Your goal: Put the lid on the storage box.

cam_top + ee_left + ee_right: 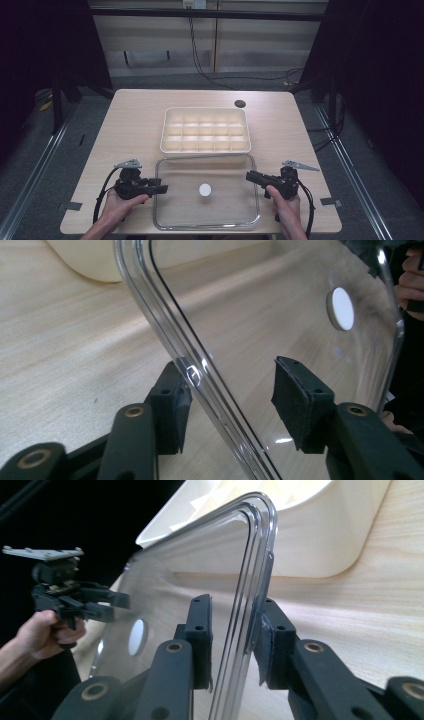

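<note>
A clear rectangular lid [207, 212] with a white round disc [205, 189] at its middle lies on the table, just in front of a cream compartment tray [205, 148]. My left gripper [162, 189] is at the lid's left edge. In the left gripper view its jaws straddle the rim [165, 315]: the left pad [175, 395] sits against the rim and the right pad [295, 400] stands well off it. My right gripper [248, 175] is at the right edge. In the right gripper view its pads [200, 640] are closed on the lid's rim [250, 540].
A dark round hole [240, 103] sits in the wooden tabletop behind the tray. Grey tape marks lie near the table's front corners [73, 205] [330, 201]. Cables run over the floor beyond the table's far edge.
</note>
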`<state>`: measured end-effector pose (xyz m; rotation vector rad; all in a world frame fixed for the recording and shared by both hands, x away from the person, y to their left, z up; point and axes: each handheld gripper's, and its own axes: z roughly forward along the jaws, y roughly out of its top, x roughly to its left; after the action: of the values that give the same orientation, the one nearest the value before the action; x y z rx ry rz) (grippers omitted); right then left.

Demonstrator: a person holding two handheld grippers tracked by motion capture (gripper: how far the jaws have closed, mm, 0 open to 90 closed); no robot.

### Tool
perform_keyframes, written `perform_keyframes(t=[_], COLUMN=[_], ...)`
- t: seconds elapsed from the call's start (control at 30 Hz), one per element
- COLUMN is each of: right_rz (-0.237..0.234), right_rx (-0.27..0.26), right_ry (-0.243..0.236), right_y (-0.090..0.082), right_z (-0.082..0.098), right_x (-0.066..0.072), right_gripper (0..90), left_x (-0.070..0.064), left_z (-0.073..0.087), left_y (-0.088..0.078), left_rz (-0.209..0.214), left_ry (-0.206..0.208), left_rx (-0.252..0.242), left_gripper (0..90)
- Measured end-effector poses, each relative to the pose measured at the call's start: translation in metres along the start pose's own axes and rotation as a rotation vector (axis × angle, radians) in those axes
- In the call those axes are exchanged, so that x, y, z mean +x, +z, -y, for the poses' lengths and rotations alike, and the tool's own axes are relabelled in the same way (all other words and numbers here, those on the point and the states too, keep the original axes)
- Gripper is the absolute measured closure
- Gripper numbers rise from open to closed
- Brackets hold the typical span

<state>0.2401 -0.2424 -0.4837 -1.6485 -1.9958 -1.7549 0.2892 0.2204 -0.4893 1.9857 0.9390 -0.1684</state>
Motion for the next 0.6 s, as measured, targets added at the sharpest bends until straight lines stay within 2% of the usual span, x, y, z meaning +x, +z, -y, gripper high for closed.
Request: perform_keyframes(t=[0.1, 0.2, 0.6], right_rz=[0.02, 0.048, 0.063], right_rx=[0.012, 0.031, 0.0], right_ry=[0.0, -0.003, -0.011], right_y=[0.001, 0.003, -0.001], right_z=[0.001, 0.001, -0.005], right_x=[0.0, 0.0, 0.003], right_gripper=[69.0, 67.4, 67.1], left_x=[-0.002, -0.004, -0.012], left_z=[-0.001, -0.002, -0.011], left_y=[-0.002, -0.003, -0.014], left_rz=[0.0, -0.01, -0.005], left_ry=[0.005, 0.018, 0.059], left_rx=[-0.021, -0.02, -0.069], left_gripper=[53.0, 53.8, 61.1])
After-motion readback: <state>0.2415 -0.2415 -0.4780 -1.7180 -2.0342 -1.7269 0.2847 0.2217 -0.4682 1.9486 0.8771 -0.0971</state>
